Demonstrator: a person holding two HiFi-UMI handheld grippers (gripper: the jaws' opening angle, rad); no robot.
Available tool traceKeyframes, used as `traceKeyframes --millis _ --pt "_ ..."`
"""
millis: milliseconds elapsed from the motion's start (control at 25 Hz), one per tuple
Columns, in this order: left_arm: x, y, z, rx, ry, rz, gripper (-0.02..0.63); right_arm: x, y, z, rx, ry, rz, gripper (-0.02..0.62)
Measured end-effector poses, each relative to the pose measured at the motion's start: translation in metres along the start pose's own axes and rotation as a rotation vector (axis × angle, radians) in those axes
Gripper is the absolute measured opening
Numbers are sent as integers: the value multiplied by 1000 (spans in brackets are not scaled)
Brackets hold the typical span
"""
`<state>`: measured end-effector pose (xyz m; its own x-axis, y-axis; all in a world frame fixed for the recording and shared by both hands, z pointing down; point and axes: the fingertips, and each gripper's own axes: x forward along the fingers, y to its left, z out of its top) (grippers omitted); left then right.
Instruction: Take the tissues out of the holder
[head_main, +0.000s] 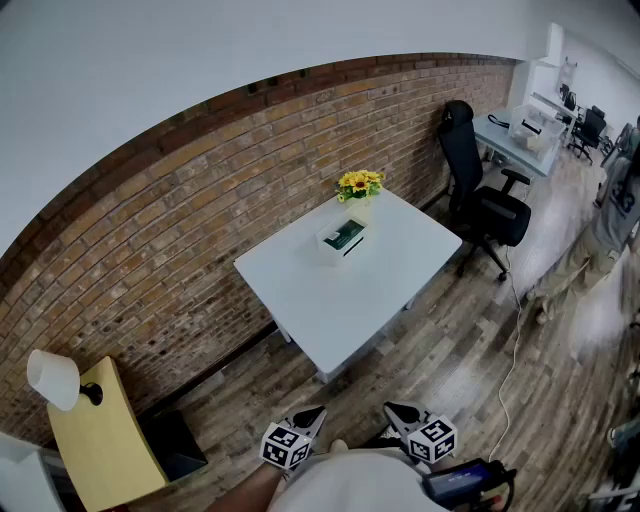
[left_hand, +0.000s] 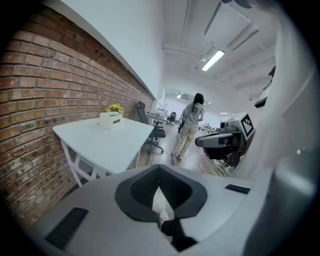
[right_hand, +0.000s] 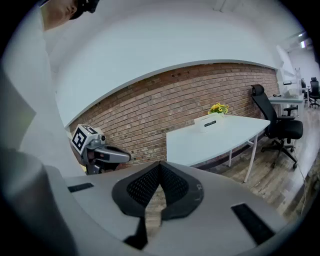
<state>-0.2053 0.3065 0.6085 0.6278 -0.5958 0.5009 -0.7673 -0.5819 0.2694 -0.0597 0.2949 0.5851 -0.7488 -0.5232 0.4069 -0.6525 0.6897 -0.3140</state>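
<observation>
Fingers (left_hand: 135, 192) on left gripper (head_main: 310, 415) and right gripper (head_main: 400, 412) are sitting closed, empty; the approach step is apparently calling for travel to the tissue holder (head_main: 343, 238) by the surface's (head_main: 340, 300) far edge.

1. A white counter (head_main: 330, 300) stands on the wood-plank floor (head_main: 450, 370), beside the brick wall (head_main: 200, 210).
2. On it, a white tissue holder (head_main: 342, 238) sits just beside a small pot of yellow flowers (head_main: 359, 185).

A red brick wall (head_main: 180, 230) runs along the room beneath a plain white wall (head_main: 150, 60). The floor (head_main: 450, 350) is wood plank. A white table (head_main: 340, 300) stands against the bricks, with a black office chair (head_main: 485, 205) near its end. More desks (head_main: 515, 140) stand farther off. A strip light (left_hand: 213, 59) glows on the ceiling.
</observation>
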Motion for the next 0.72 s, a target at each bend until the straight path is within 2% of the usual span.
traceKeyframes --millis 320,720 --pt "8 -12 -4 32 14 -58 8 -2 -6 6 41 -49 -41 5" --pt "7 -14 -3 9 3 -45 8 0 -16 -1 46 -15 -71 5"
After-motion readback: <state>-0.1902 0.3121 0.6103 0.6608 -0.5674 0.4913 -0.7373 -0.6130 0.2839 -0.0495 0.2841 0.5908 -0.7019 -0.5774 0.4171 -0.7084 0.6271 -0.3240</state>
